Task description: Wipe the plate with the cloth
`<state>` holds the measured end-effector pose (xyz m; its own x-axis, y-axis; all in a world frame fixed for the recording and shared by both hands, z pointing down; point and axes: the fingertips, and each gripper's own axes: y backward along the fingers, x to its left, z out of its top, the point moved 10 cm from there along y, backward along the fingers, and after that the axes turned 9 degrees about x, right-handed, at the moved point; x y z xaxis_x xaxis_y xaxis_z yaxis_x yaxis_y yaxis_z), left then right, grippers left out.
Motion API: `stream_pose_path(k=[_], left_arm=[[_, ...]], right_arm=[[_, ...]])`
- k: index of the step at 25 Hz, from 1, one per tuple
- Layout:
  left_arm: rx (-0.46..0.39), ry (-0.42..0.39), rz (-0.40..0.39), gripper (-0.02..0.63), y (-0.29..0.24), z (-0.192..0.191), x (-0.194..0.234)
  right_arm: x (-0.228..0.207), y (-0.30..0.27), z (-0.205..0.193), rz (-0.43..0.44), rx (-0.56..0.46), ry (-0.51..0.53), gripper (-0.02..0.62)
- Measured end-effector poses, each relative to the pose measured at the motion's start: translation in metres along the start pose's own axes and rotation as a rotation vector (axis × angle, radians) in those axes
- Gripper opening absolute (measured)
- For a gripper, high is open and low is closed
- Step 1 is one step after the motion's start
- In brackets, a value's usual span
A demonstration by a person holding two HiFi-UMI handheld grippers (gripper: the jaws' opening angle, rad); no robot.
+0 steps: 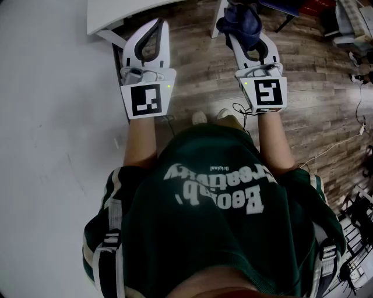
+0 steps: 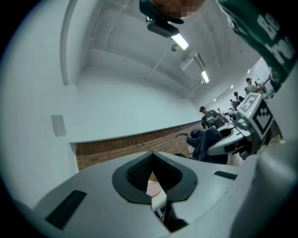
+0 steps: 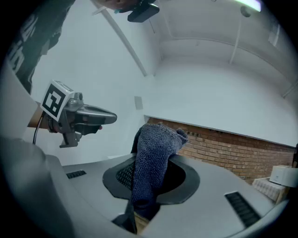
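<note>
No plate shows in any view. A dark blue cloth [image 1: 240, 22] is bunched between the jaws of my right gripper [image 1: 245, 36], which is shut on it and held out over the wooden floor. In the right gripper view the cloth [image 3: 155, 155] hangs over the right gripper [image 3: 153, 179] and hides its fingertips. My left gripper [image 1: 159, 24] is level with it on the left, its jaws shut with nothing between them. The left gripper view looks past the left gripper [image 2: 152, 157] and catches the cloth [image 2: 205, 141] at the right. Both grippers point slightly upward at a wall.
A white tabletop corner [image 1: 108, 16] with a leg stands ahead of the left gripper. A wide white surface [image 1: 52, 145] fills the left. Wooden floor [image 1: 315, 81] lies to the right, with cables [image 1: 349, 137] and clutter. Distant people [image 2: 208, 116] stand by a brick wall base [image 3: 233, 148].
</note>
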<state>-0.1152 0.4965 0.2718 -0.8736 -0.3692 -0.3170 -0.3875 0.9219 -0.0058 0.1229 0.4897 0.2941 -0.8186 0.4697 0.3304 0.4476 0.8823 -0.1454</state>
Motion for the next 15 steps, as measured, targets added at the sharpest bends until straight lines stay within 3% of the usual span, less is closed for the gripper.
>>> stream_pose_path(k=[15], left_arm=[[-0.001,0.013,-0.009,0.003,-0.0011,0.0006,-0.0007]], right_arm=[[0.0004,-0.0007,-0.0036,0.001,0.019,-0.013,0.074]])
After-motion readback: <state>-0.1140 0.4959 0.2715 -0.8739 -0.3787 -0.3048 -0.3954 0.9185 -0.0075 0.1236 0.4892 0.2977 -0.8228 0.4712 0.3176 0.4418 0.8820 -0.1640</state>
